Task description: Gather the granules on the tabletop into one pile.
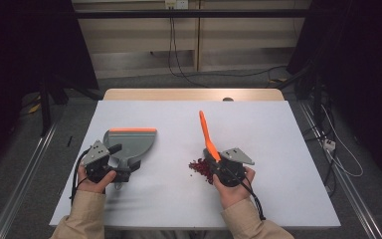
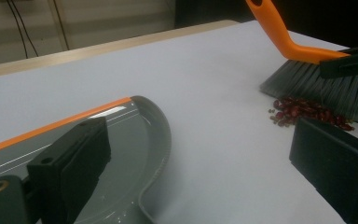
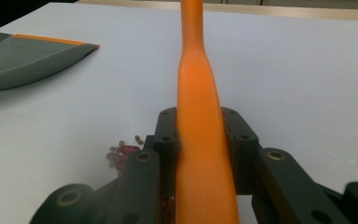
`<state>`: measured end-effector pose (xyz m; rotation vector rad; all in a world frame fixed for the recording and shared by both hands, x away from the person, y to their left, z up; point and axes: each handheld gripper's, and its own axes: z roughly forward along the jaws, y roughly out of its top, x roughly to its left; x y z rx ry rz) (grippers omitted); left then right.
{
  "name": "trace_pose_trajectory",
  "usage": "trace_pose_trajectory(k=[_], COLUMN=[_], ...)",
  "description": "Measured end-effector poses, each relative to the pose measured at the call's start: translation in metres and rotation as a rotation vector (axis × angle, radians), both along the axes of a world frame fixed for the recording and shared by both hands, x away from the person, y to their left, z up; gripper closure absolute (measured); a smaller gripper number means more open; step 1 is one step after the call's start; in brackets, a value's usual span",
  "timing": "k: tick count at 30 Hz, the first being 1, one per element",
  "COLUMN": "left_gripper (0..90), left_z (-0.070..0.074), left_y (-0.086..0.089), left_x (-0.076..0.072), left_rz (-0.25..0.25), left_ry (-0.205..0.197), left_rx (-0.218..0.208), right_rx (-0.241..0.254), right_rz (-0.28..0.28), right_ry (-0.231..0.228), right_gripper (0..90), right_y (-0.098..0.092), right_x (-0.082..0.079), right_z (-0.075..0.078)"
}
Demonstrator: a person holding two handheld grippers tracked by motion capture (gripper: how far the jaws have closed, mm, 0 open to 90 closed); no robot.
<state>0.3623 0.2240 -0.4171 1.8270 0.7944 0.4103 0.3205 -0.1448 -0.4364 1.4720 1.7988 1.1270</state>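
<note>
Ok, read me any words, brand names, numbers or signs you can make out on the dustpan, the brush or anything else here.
None can be read.
The grey dustpan with its orange lip carries no lettering.
The orange brush handle is plain too.
The white table bears no label.
The pale plate on the far wall is too small to read.
</note>
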Motion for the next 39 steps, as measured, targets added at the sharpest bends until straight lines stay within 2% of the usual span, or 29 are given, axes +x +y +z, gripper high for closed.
trace_pose_trajectory(k=[2, 5, 9, 14, 16, 17, 18, 19, 24, 27, 28, 33, 39], left_gripper=[5.1, 5.1, 5.1, 5.1, 5.1, 5.1, 5.1, 5.1, 5.1, 5.1, 5.1, 5.1, 5.1], left_z=[0.000, 0.000, 0.000, -0.001, -0.001, -0.001, -0.001, -0.001, -0.001, -0.001, -0.001, -0.001, -0.001], left_y=[0.000, 0.000, 0.000, 0.000, 0.000, -0.001, -0.001, -0.001, -0.001, 0.000, 0.000, 0.001, 0.001], left_x=[0.000, 0.000, 0.000, 0.001, 0.001, 0.001, 0.001, 0.001, 0.001, 0.001, 0.001, 0.002, 0.002], left_rz=[0.001, 0.002, -0.002, 0.000, 0.001, 0.000, -0.001, -0.001, -0.002, -0.002, -0.001, 0.001, 0.004], left_ry=[-0.002, -0.002, -0.002, 0.003, 0.005, 0.004, 0.004, 0.004, 0.005, 0.006, 0.007, 0.007, 0.008], left_rx=[-0.003, -0.005, -0.002, -0.004, -0.001, -0.005, -0.005, -0.006, -0.006, -0.006, -0.005, -0.005, -0.005], right_rx=[-0.020, -0.014, 0.033, 0.065, 0.097, 0.101, 0.114, 0.150, 0.215, 0.243, 0.227, 0.168, 0.114], right_rz=[0.000, 0.002, 0.055, 0.103, 0.146, 0.147, 0.169, 0.194, 0.259, 0.338, 0.363, 0.554, 0.714], right_ry=[-0.008, -0.018, -0.033, -0.046, -0.050, -0.048, -0.041, -0.036, -0.013, -0.015, -0.017, -0.058, -0.052], right_gripper=[71.2, 71.2, 71.2, 71.2, 71.2, 71.2, 71.3, 71.3, 71.3, 71.3, 71.2, 71.3, 71.3], right_y=[0.000, -0.006, -0.018, -0.029, -0.033, -0.034, -0.036, -0.038, -0.043, -0.043, -0.042, -0.036, -0.031], right_x=[0.001, 0.004, 0.008, 0.012, 0.015, 0.016, 0.019, 0.022, 0.031, 0.034, 0.034, 0.033, 0.032], right_z=[0.001, 0.003, 0.008, 0.014, 0.016, 0.017, 0.017, 0.017, 0.015, 0.015, 0.015, 0.018, 0.016])
